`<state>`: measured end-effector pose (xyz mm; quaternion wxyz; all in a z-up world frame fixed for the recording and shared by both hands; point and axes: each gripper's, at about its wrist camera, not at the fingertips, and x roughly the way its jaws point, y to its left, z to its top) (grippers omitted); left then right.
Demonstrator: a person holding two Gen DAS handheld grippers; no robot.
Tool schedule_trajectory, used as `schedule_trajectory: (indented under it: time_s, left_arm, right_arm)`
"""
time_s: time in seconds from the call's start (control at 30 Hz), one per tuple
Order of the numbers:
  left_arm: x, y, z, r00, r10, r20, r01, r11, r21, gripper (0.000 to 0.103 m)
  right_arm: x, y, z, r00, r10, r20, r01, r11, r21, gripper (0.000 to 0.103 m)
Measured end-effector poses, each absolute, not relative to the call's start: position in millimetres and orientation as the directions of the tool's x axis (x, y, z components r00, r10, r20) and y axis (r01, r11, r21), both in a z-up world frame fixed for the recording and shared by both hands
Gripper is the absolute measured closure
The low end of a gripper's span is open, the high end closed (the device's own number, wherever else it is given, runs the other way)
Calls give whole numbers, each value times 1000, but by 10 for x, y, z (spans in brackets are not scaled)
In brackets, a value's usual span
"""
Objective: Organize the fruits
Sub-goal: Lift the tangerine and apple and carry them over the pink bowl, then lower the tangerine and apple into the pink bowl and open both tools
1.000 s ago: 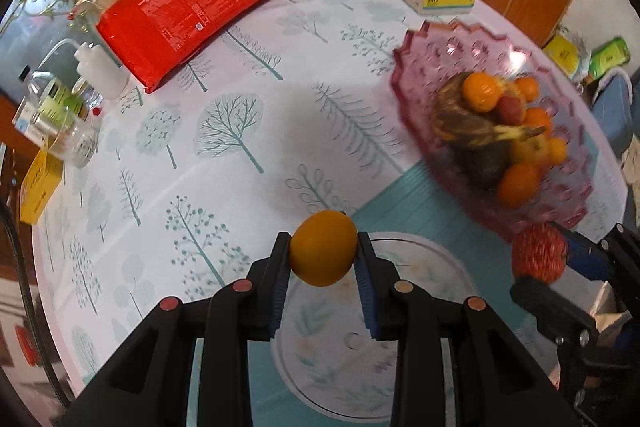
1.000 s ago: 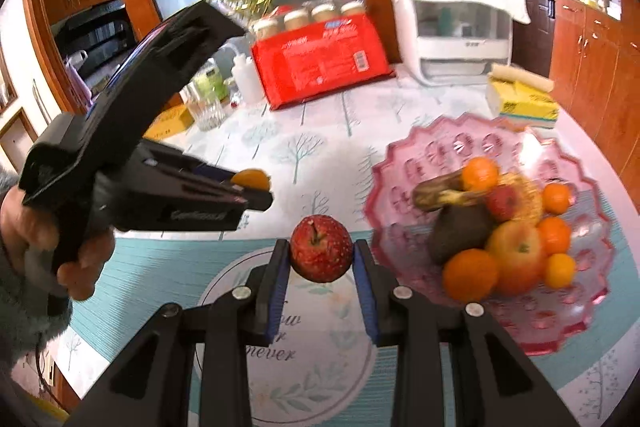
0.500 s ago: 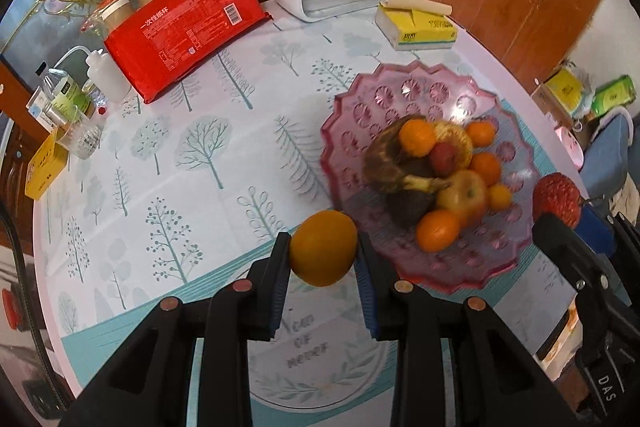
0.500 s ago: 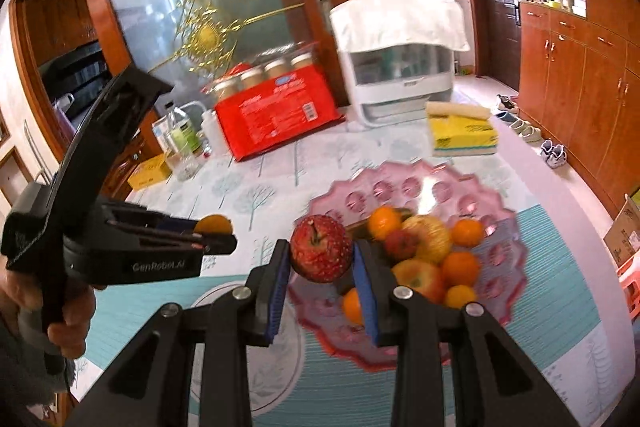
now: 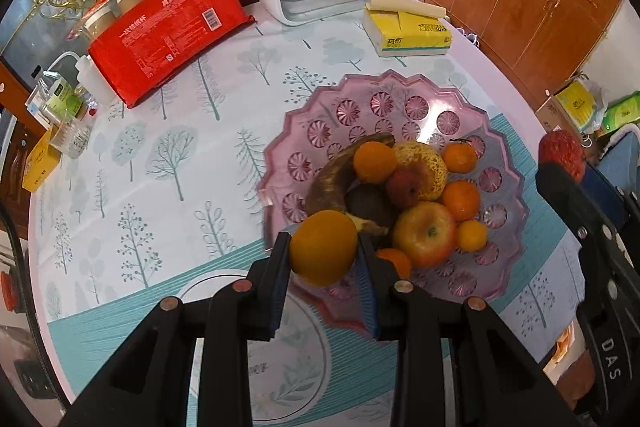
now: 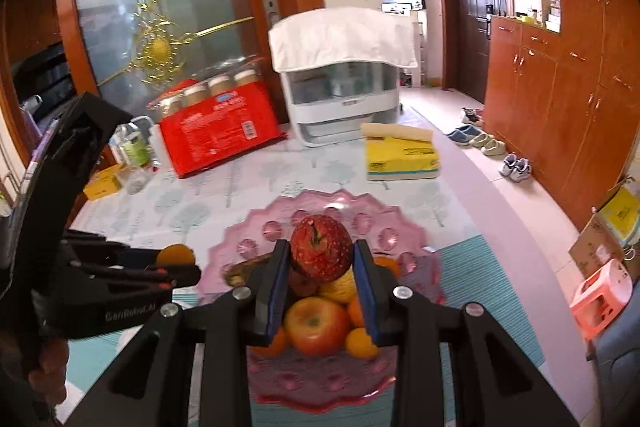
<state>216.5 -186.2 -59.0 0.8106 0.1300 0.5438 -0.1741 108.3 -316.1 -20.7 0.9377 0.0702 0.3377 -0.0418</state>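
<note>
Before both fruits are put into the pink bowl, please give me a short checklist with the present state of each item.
1. Left gripper holds the orange firmly between its jaws: ok.
2. Right gripper holds the red apple firmly: ok.
3. Both fruits are over the pink bowl: the apple ok; the orange only at the near rim, not ok yet.
4. Free space in the bowl: the far half shows bare, ok; the near middle is piled with fruit.
5. Grippers apart from each other: ok.
6. Height above the pile: cannot tell.
</note>
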Motion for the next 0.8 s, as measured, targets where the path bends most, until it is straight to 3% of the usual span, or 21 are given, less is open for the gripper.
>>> schedule_trajectory:
  time_s: [0.8]
  left_arm:
    - [2090,-2197,-834,365,-64,-929,416,903,102,72]
  right_arm:
    - [1377,-3421,-810,640,-55,-766,135,990,42,70]
